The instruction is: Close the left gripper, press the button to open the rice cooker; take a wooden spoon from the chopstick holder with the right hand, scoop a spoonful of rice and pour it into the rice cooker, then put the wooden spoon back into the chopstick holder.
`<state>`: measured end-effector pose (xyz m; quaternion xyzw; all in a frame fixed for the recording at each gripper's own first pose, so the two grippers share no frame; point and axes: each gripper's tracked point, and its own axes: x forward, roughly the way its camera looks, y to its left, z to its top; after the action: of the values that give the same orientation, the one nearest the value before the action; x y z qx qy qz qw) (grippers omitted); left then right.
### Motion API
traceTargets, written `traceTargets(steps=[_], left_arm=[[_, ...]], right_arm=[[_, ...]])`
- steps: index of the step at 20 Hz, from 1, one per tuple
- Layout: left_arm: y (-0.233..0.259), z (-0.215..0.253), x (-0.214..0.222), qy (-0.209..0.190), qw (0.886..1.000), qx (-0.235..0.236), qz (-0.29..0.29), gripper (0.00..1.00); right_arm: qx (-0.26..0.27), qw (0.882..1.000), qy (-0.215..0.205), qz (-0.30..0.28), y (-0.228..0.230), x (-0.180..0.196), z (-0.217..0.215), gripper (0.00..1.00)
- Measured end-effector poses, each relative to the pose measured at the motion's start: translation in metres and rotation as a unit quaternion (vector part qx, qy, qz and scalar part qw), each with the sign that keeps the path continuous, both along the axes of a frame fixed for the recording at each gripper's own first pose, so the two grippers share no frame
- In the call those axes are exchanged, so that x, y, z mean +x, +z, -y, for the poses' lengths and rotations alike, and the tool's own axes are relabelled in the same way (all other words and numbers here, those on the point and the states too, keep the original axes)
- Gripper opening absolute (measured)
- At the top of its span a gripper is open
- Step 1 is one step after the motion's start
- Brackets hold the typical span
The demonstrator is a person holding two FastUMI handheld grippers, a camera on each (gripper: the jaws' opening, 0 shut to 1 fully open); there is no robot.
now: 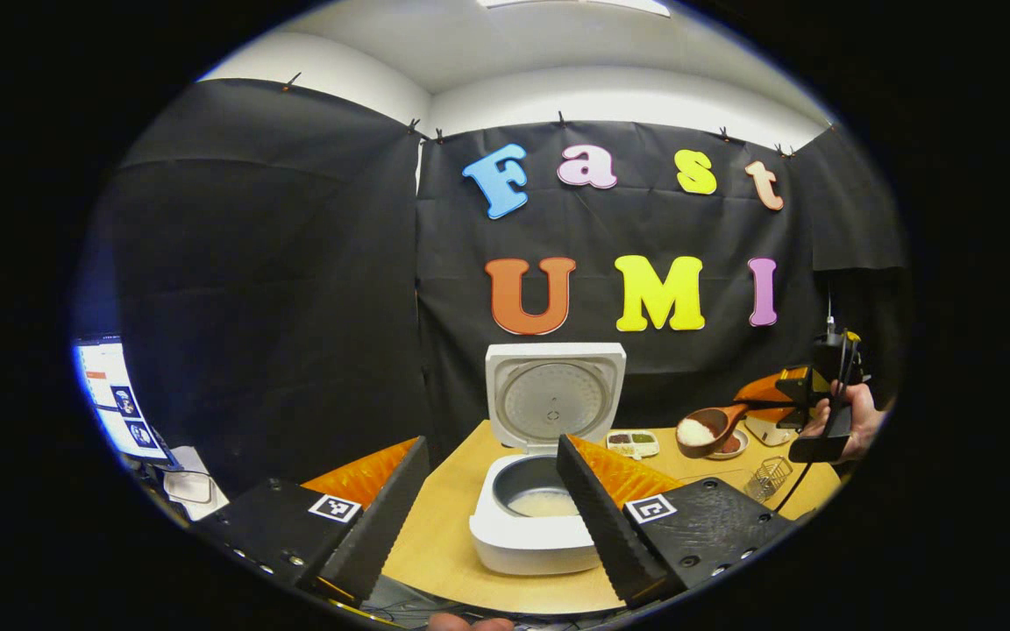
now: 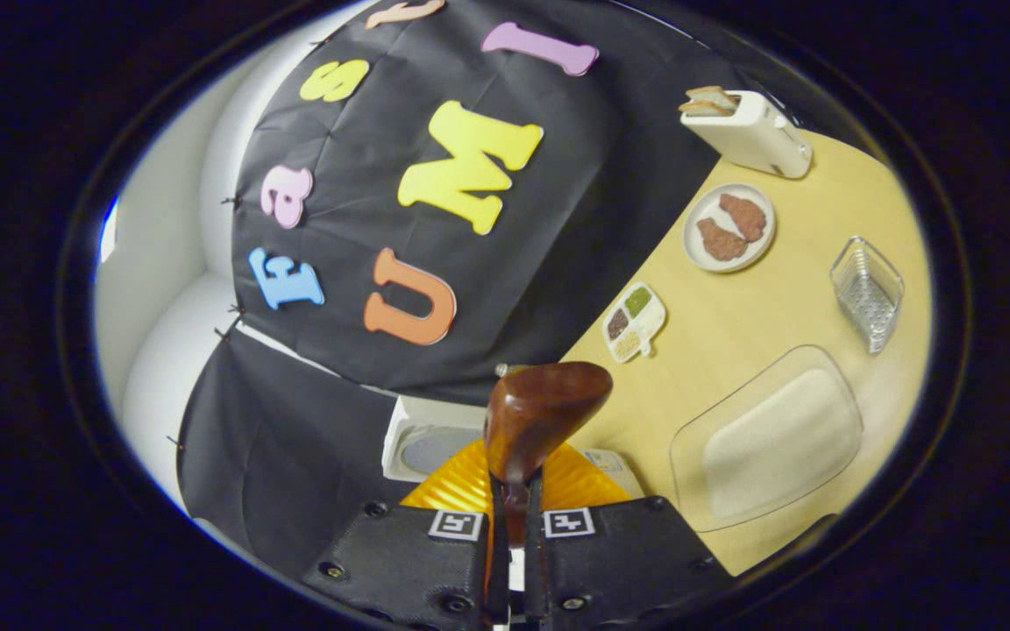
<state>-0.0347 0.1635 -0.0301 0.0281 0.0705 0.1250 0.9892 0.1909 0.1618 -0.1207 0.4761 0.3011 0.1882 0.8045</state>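
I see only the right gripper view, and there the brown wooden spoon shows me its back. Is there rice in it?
Observer: Yes. In the left gripper view the brown wooden spoon carries a white heap of rice.
Operator: Is the white rice cooker open?
Observer: Yes. Its lid stands upright, and some rice lies in the grey inner pot.
Operator: Is the spoon over the pot?
Observer: Not yet. It hangs off to the cooker's side, above the wooden table.

Right tongs point(image 2: 514, 517) clamped on wooden spoon point(image 2: 544, 412) handle, rice tray point(image 2: 768, 438), wire chopstick holder point(image 2: 866, 294) on table point(image 2: 785, 307)
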Motion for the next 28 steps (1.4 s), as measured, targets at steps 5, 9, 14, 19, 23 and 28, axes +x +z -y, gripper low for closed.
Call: traceTargets(steps=[5, 9, 14, 19, 23, 28], left_arm=[[-0.003, -0.029, -0.034, 0.021, 1.0, 0.011, -0.004, 0.94], [-0.012, -0.038, -0.059, 0.04, 0.999, -0.01, -0.005, 0.94], [-0.018, -0.052, -0.079, 0.059, 0.998, -0.024, -0.003, 0.94], [-0.021, -0.061, -0.088, 0.076, 0.996, -0.044, 0.001, 0.94], [-0.024, -0.062, -0.095, 0.086, 0.995, -0.045, 0.006, 0.94], [-0.028, -0.067, -0.107, 0.096, 0.994, -0.052, 0.006, 0.94]], right_arm=[[-0.044, 0.998, 0.042, -0.001, -0.014, 0.004, -0.076, 0.12], [-0.117, 0.99, 0.076, 0.029, -0.029, 0.013, -0.12, 0.12], [-0.232, 0.964, 0.104, 0.08, -0.045, 0.02, -0.141, 0.12], [-0.314, 0.934, 0.119, 0.125, -0.046, 0.024, -0.154, 0.12], [-0.368, 0.901, 0.149, 0.174, -0.04, 0.023, -0.167, 0.12], [-0.431, 0.856, 0.163, 0.232, -0.029, 0.026, -0.181, 0.12]])
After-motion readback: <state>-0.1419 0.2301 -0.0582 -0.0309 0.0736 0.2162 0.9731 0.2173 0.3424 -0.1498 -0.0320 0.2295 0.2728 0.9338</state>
